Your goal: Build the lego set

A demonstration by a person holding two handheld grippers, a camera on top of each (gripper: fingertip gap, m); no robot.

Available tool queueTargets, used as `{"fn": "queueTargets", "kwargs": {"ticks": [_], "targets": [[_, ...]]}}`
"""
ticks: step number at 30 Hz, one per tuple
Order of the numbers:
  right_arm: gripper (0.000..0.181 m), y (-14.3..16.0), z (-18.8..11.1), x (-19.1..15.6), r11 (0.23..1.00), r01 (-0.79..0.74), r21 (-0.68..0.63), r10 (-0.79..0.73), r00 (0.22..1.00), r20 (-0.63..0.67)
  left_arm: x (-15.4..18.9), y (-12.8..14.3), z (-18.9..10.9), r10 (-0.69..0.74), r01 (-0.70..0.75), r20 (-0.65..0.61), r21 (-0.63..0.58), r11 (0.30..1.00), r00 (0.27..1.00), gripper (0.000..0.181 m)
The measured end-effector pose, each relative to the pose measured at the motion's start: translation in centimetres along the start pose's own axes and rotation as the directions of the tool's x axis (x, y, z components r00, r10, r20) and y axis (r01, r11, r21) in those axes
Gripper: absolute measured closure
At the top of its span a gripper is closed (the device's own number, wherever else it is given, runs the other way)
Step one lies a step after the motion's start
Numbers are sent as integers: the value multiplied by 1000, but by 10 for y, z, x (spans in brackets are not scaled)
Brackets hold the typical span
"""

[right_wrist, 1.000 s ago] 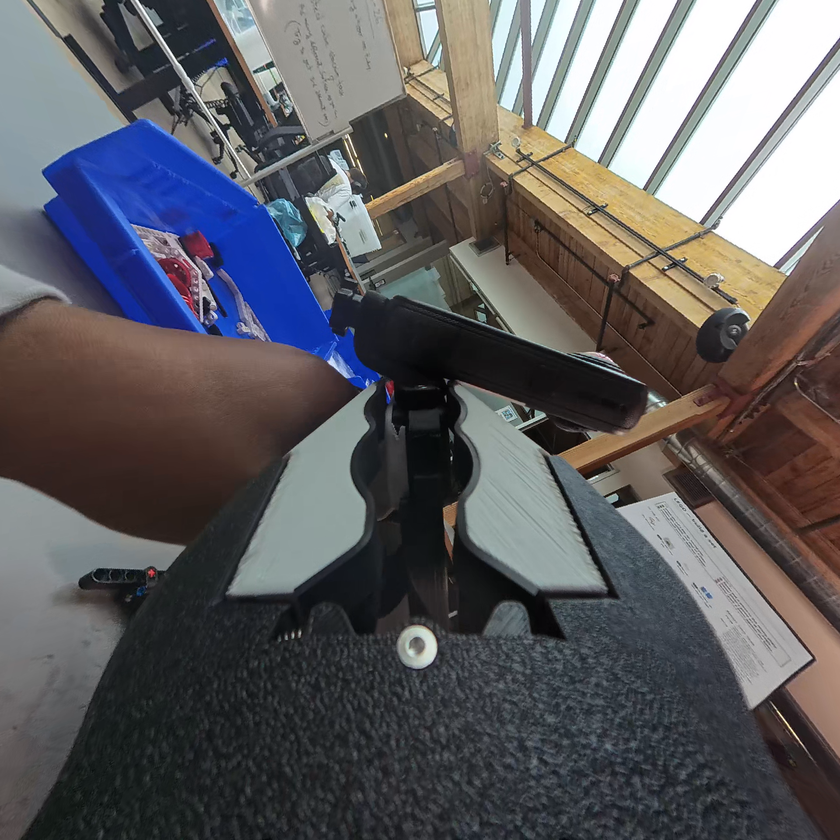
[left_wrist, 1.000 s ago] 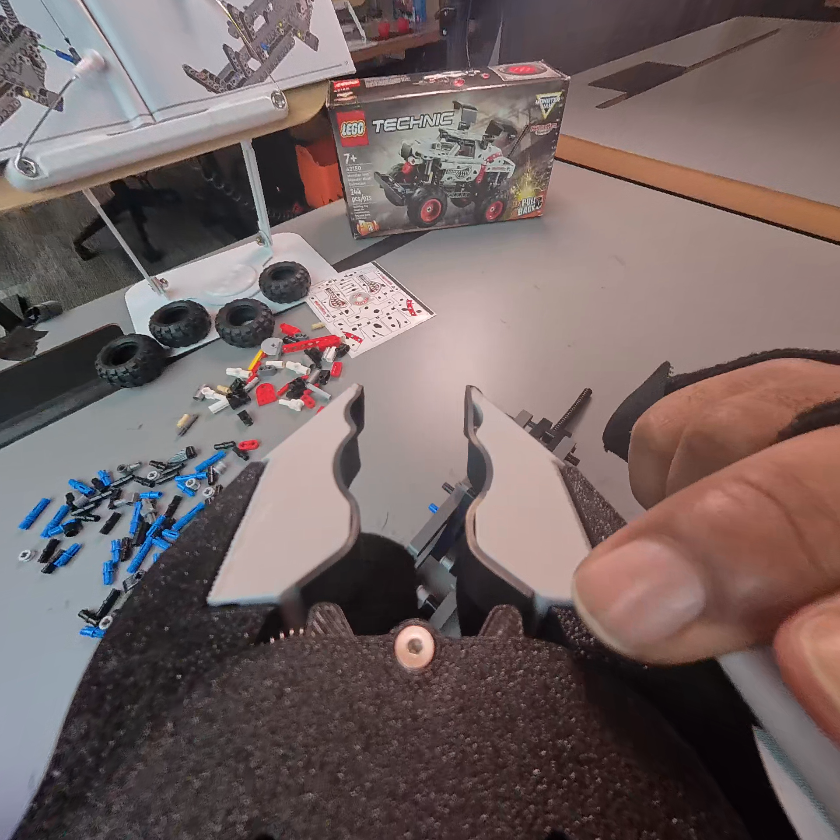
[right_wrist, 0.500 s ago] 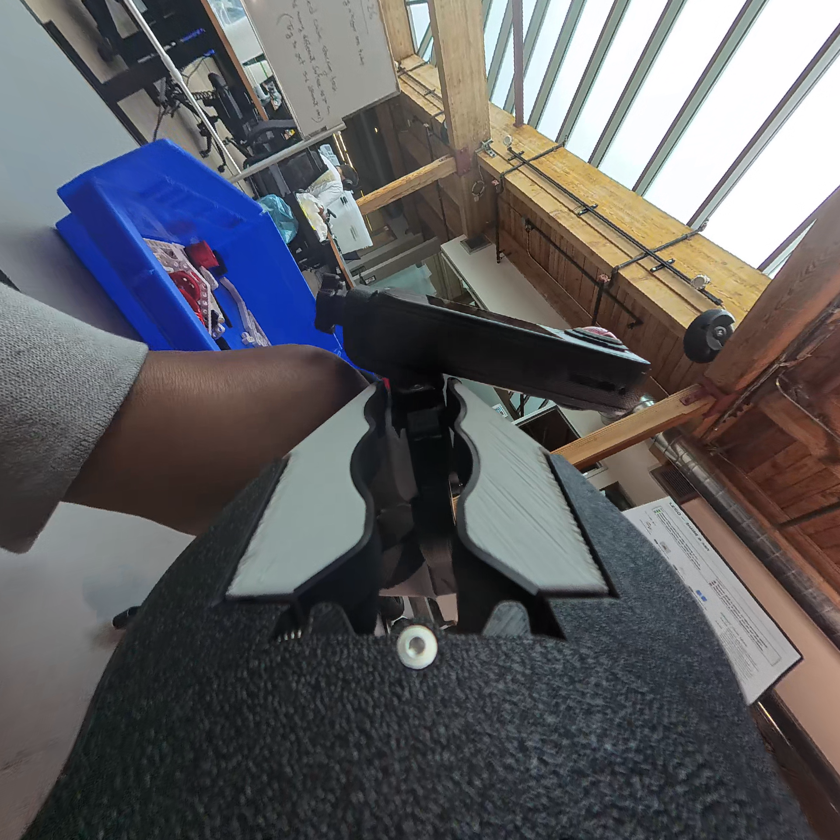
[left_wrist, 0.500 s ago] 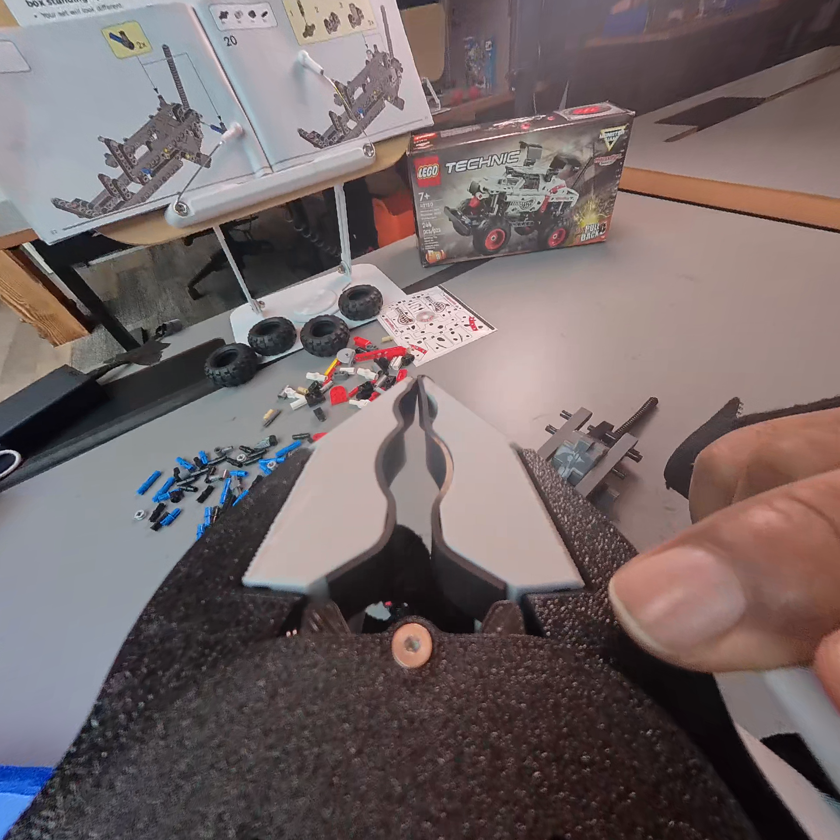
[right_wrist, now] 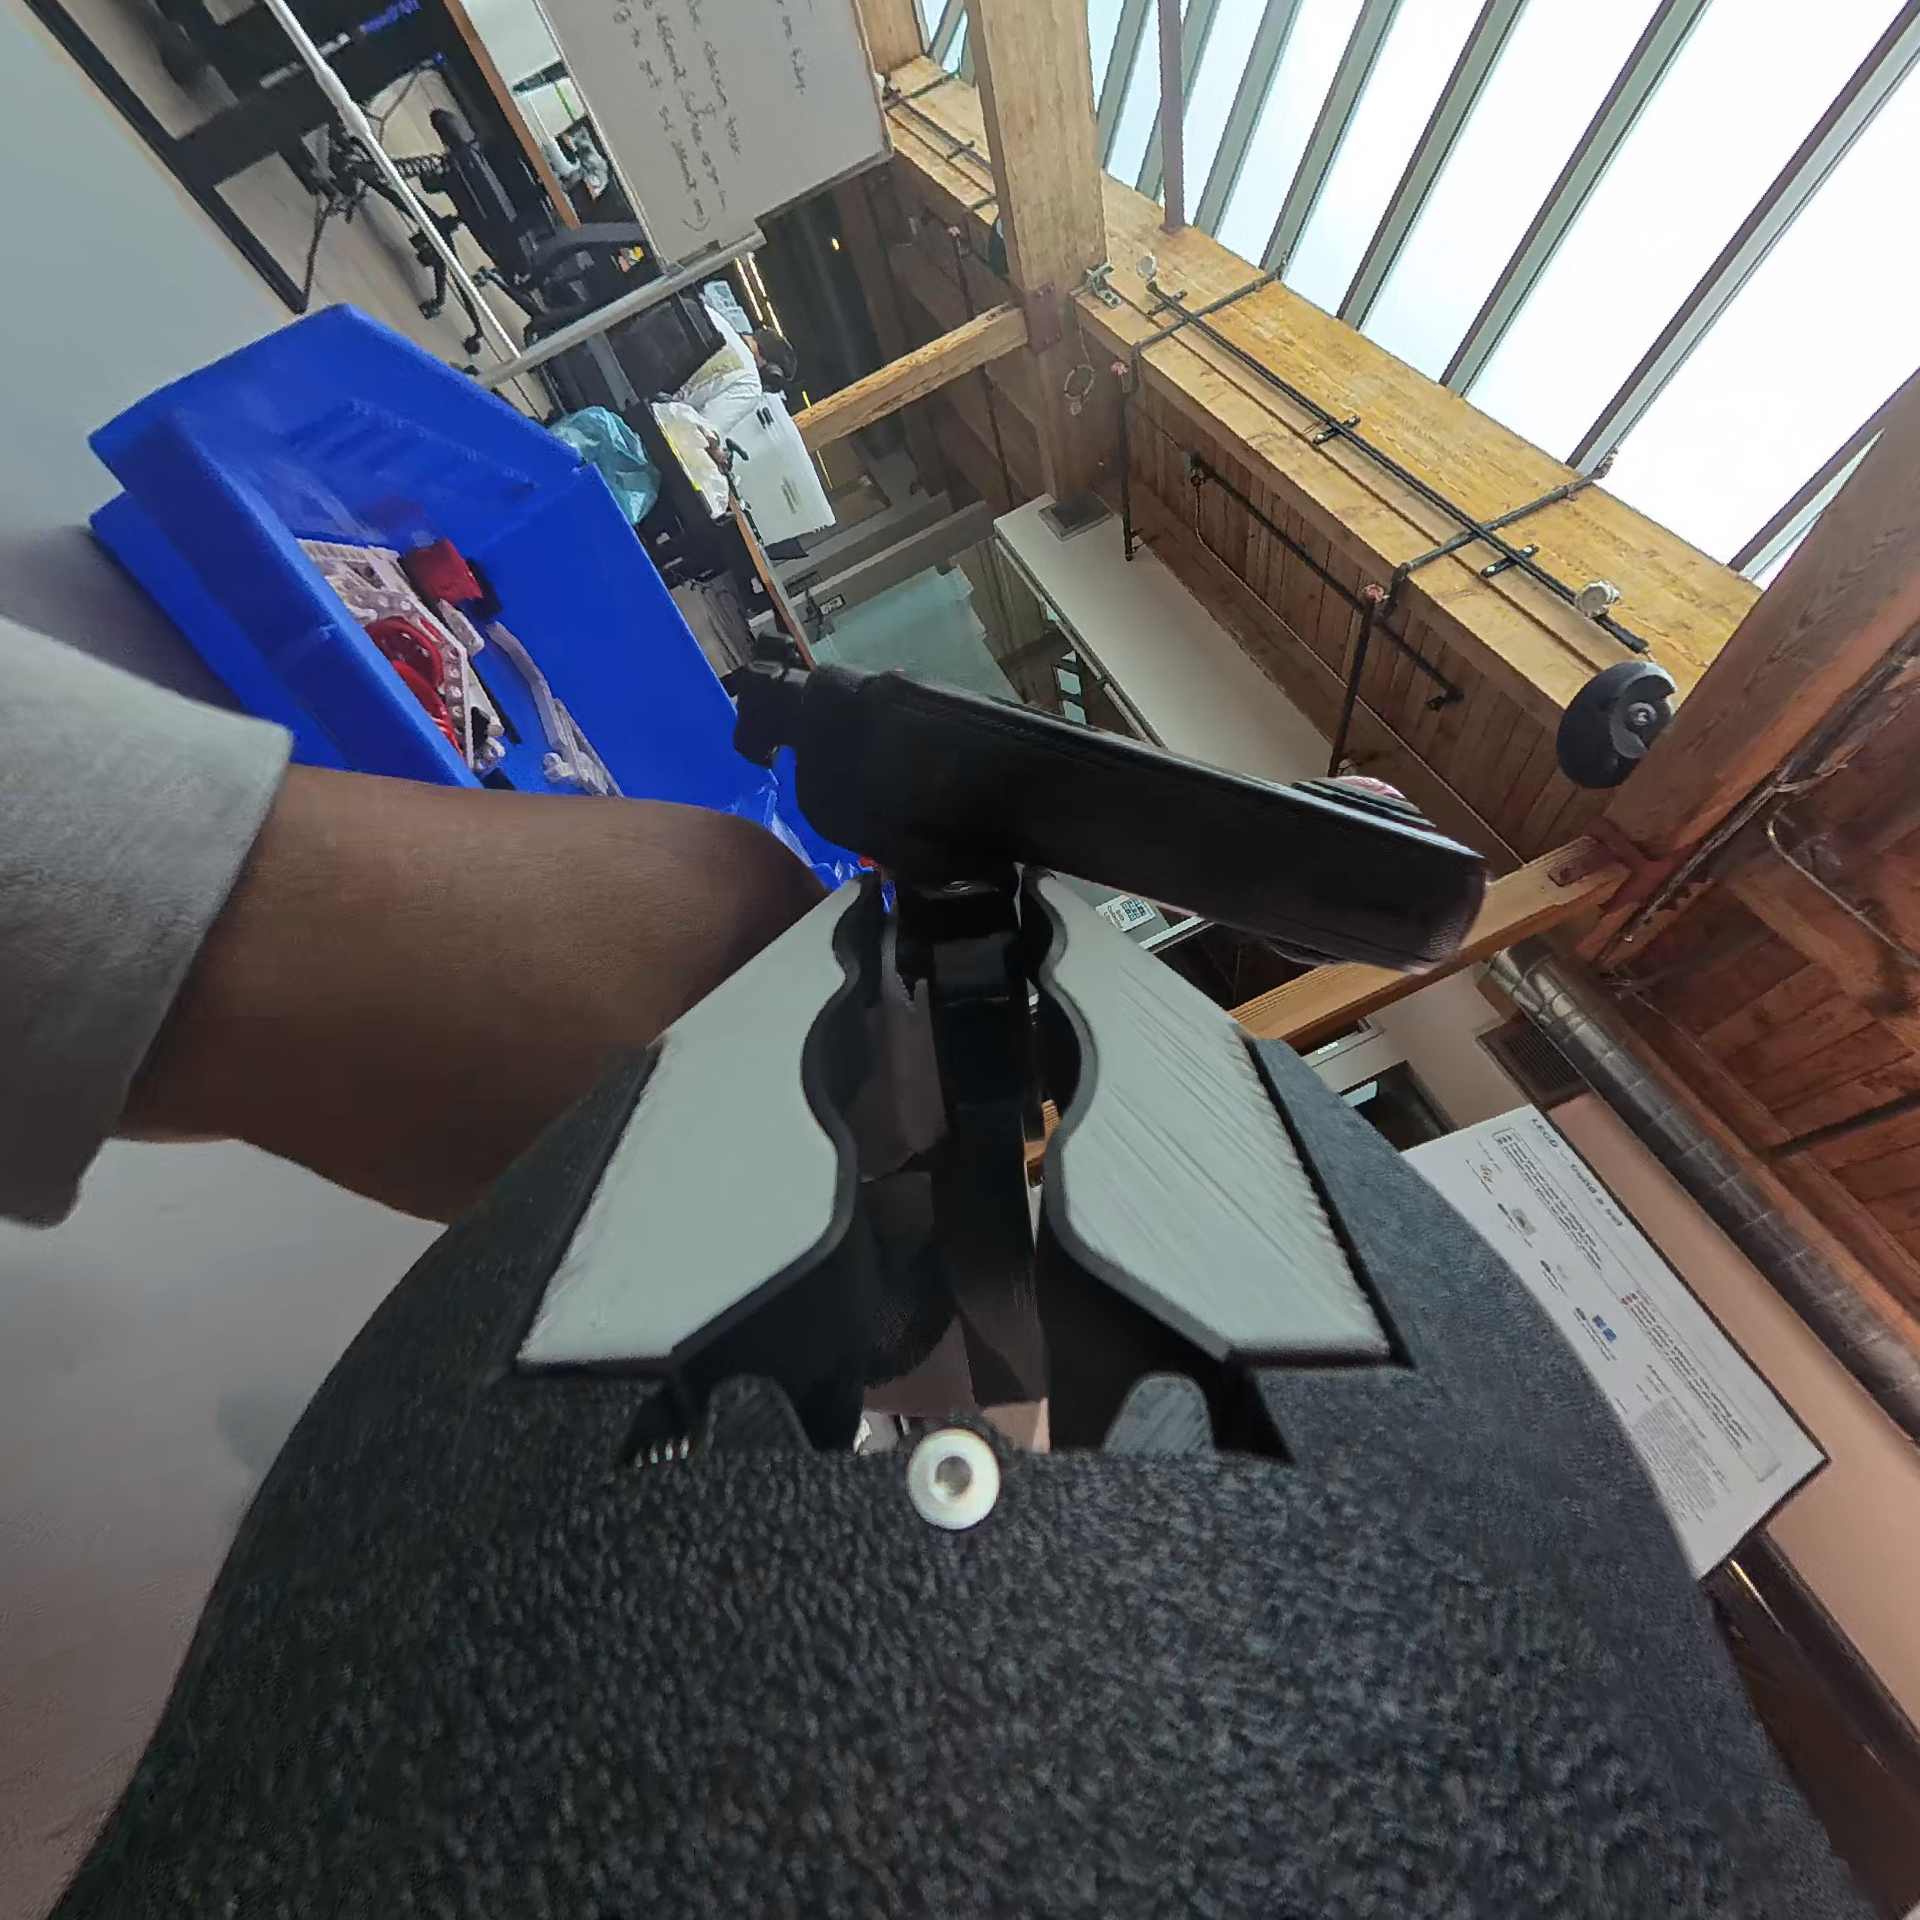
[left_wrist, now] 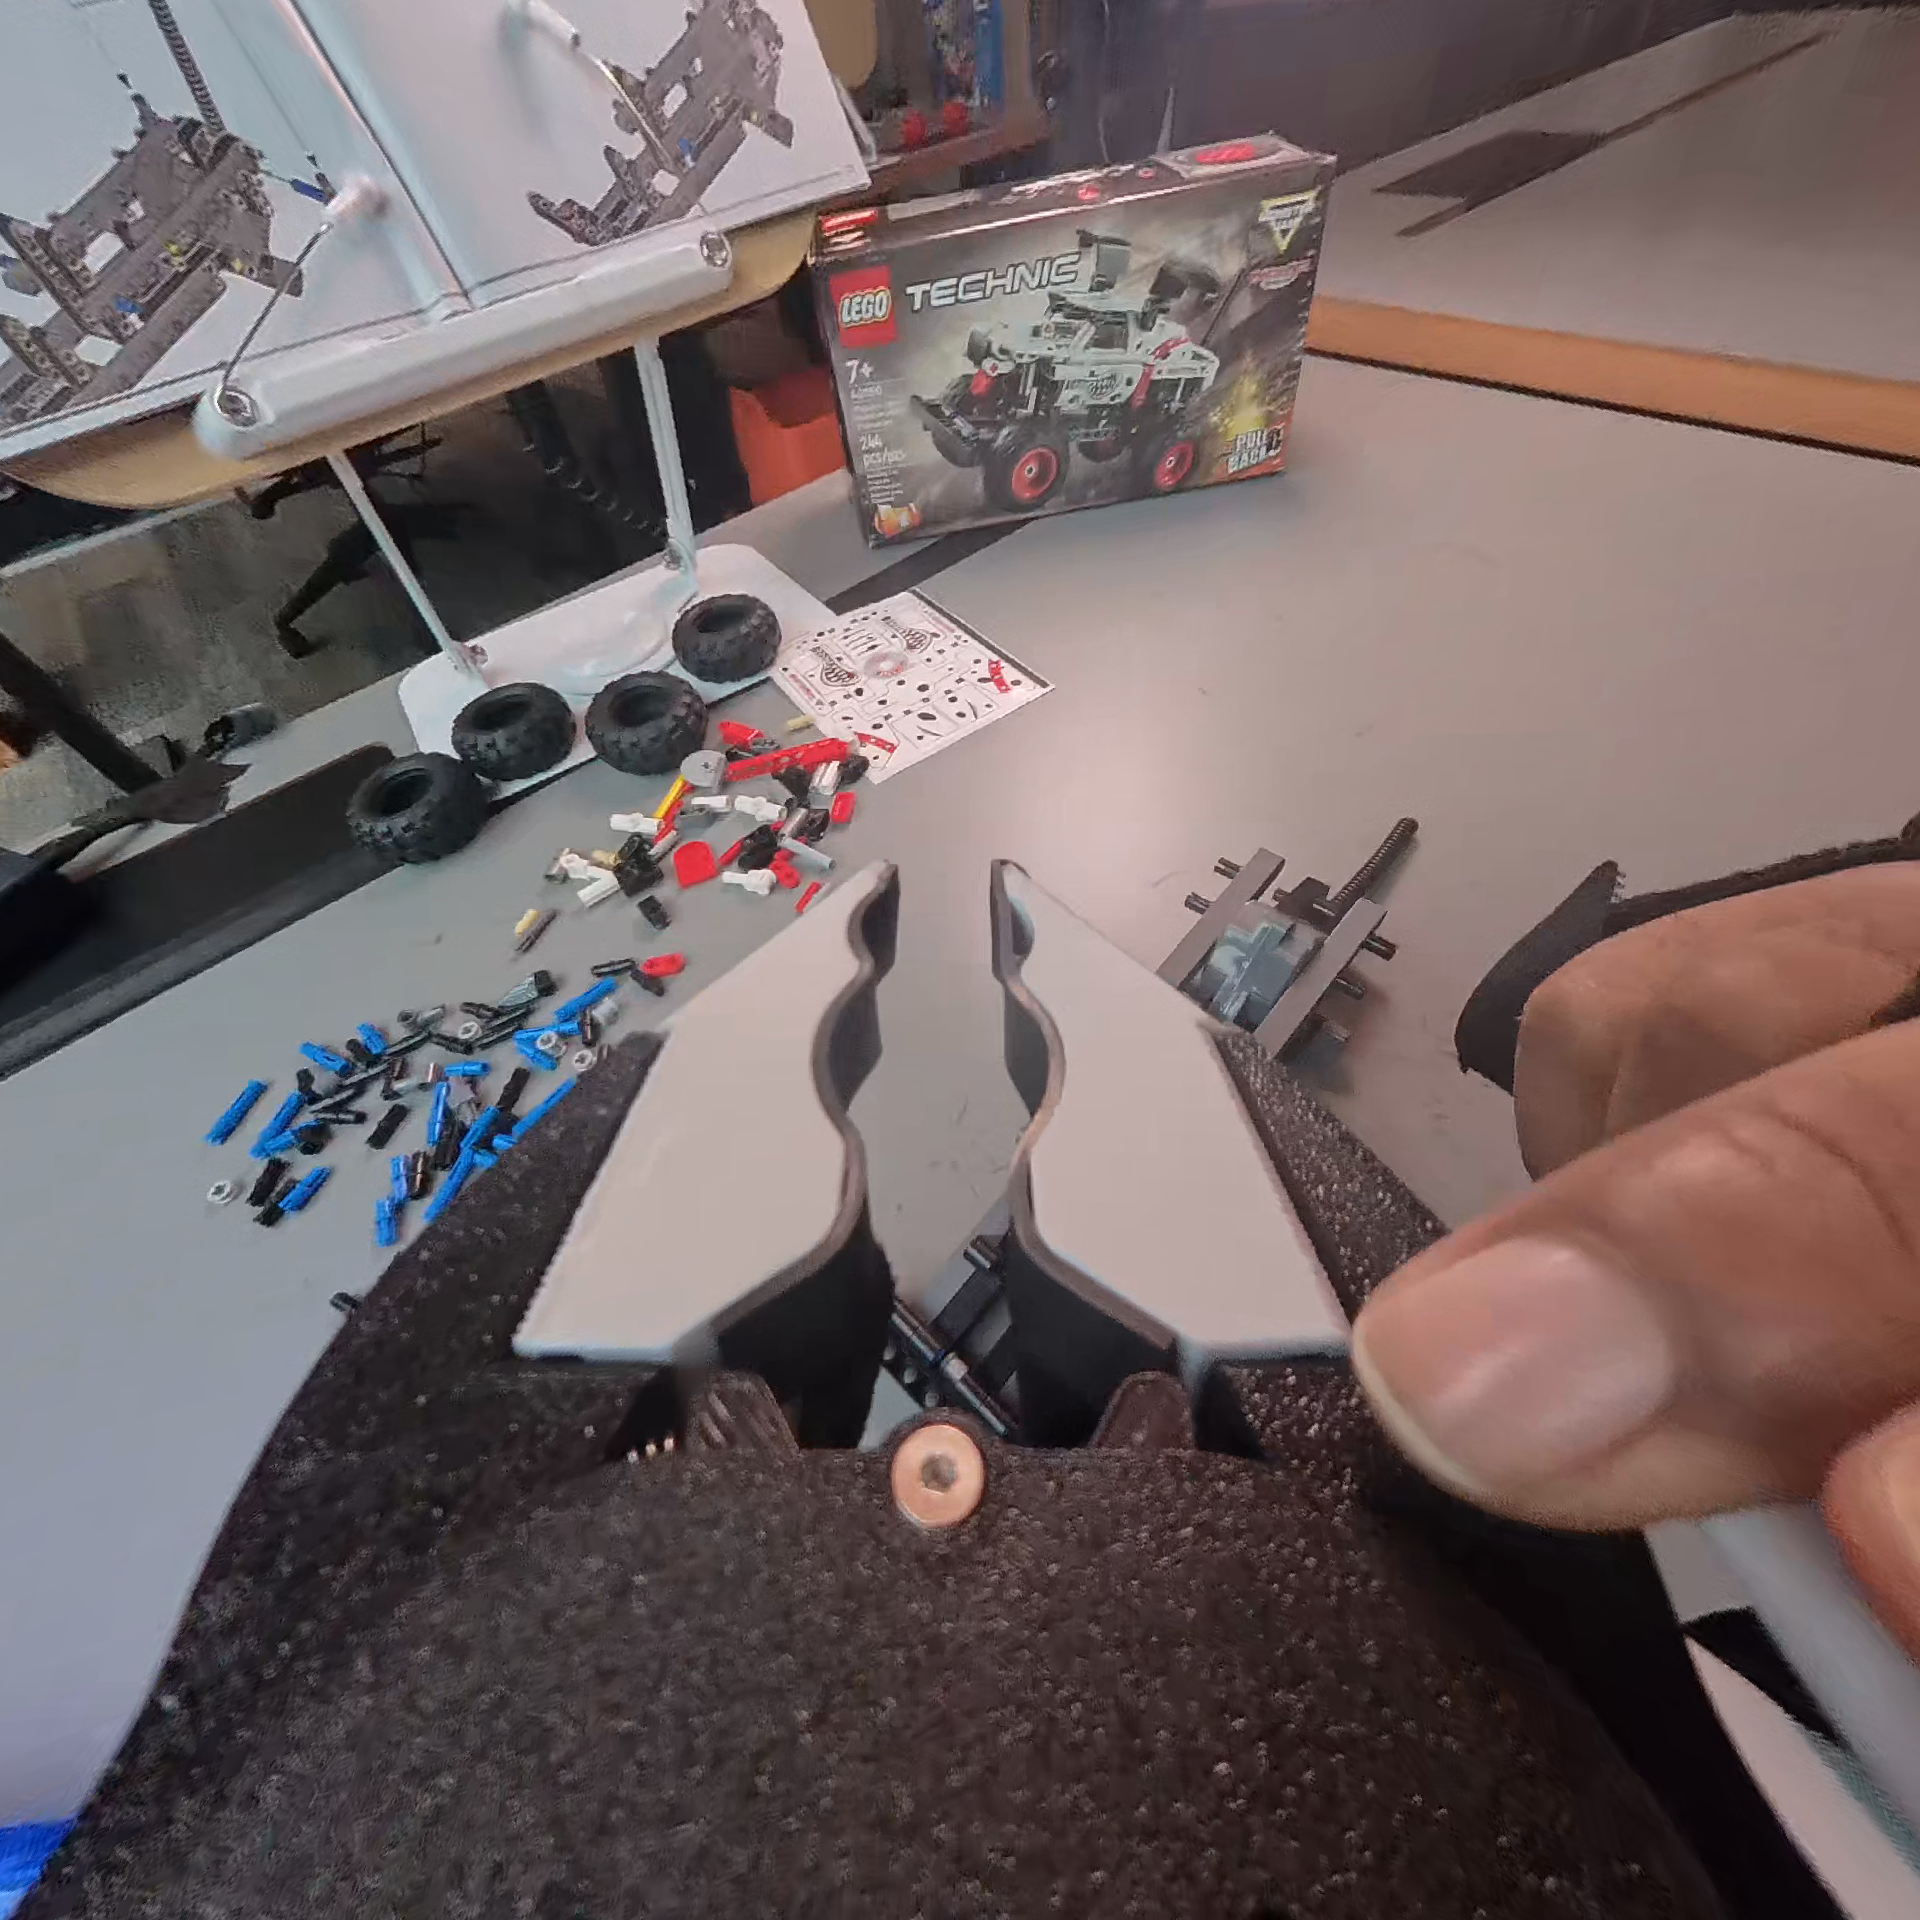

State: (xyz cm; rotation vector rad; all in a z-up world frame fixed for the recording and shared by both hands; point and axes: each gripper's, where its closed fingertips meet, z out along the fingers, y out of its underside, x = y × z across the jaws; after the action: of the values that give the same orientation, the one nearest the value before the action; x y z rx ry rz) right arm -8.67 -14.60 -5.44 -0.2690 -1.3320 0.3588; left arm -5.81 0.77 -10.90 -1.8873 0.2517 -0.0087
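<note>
**Early in the build, most parts loose**

Grey tabletop [left_wrist: 1455, 644] spread with unbuilt stock: four black tyres [left_wrist: 644, 720] off their rims, a scatter of blue and black pins [left_wrist: 416, 1091], a cluster of red and white pieces [left_wrist: 727, 821], an unused-looking sticker sheet [left_wrist: 904, 681]. Behind these, the set's box [left_wrist: 1070, 332] standing upright and an instruction booklet [left_wrist: 416, 156] propped open on a stand at frame drawings.

Done so far, judging by what lies there: only a small grey chassis sub-assembly [left_wrist: 1283, 945], resting on the table just right of the left gripper [left_wrist: 943, 883]. Spread apart and empty, that gripper, poised low over bare table. Some dark part glimpsed beneath it, too hidden to name.

Right gripper [right_wrist: 951, 894] aimed up at the rafters, apparently pinched on a black post [right_wrist: 971, 997] topped by a black bar; unclear whether a Lego piece. Beyond a forearm [right_wrist: 468, 935], a blue bin [right_wrist: 416, 499] holding white and red parts.

Left to do: nearly the whole truck.
</note>
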Motion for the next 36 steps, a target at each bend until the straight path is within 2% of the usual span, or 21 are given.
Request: {"fn": "queueTargets", "kwargs": {"ticks": [2,4,5,6,7,8,9,12,14,17,19,20,23,24,26,27,29,32,36], "targets": [[157,3,0,-5,1000,18,-8,-18,1000,16,-1,2,2,-11,11,2,21,1000,1000,153],[157,3,-1,-6,1000,15,-6,-15,999,33,17,-3,4,-32,38,-109,56,998,994,161],[157,2,-1,-5,1000,17,-2,-17,999,38,21,-5,4,-32,42,-138,66,997,990,145],[158,2,-1,-3,1000,19,0,-19,999,37,21,-7,4,-26,35,-135,68,997,991,121],[158,2,-1,0,1000,14,2,-14,999,37,21,-9,4,-18,27,-136,63,998,990,110],[158,1,-1,3,1000,2,5,-3,999,42,23,-12,4,-13,22,-149,59,998,989,107],[158,0,-1,7,1000,6,8,-6,999,45,24,-16,4,-11,21,-158,64,998,987,109],[159,1,-2,15,1000,1,9,-2,999,51,30,-18,5,-4,9,-193,22,1000,981,144],[158,3,0,14,998,54,-13,-53,998,47,33,-30,4,28,-5,-223,99,995,974,181],[158,7,-1,28,998,-57,-17,58,998,38,13,-38,10,91,-77,-132,107,991,987,180],[150,1,-12,54,986,-160,48,159,987,9,1,-63,3,106,-83,-119,185,979,987,180],[158,0,-19,71,971,-225,83,226,974,-2,-5,-81,-5,87,-48,-140,259,965,986,180],[154,24,-37,124,880,-466,93,468,884,-2,-20,-122,-31,-5,156,-326,440,885,945,169],[154,40,-41,136,840,-538,68,539,842,4,-23,-132,-39,-31,238,-404,475,847,914,164],[155,79,-46,138,765,-642,-53,644,763,58,-21,-149,-61,-30,403,-588,514,757,808,164],[154,97,-48,131,718,-685,-122,695,713,89,-17,-156,-74,-5,478,-676,516,710,737,164],[147,116,-49,109,584,-782,-218,812,559,169,-3,-165,-99,72,604,-818,478,637,571,165],[140,115,-41,79,396,-872,-288,909,327,259,31,-162,-123,190,677,-916,391,624,354,164],[136,93,-35,50,289,-882,-371,919,146,367,69,-151,-143,296,694,-943,313,649,148,160]]}}
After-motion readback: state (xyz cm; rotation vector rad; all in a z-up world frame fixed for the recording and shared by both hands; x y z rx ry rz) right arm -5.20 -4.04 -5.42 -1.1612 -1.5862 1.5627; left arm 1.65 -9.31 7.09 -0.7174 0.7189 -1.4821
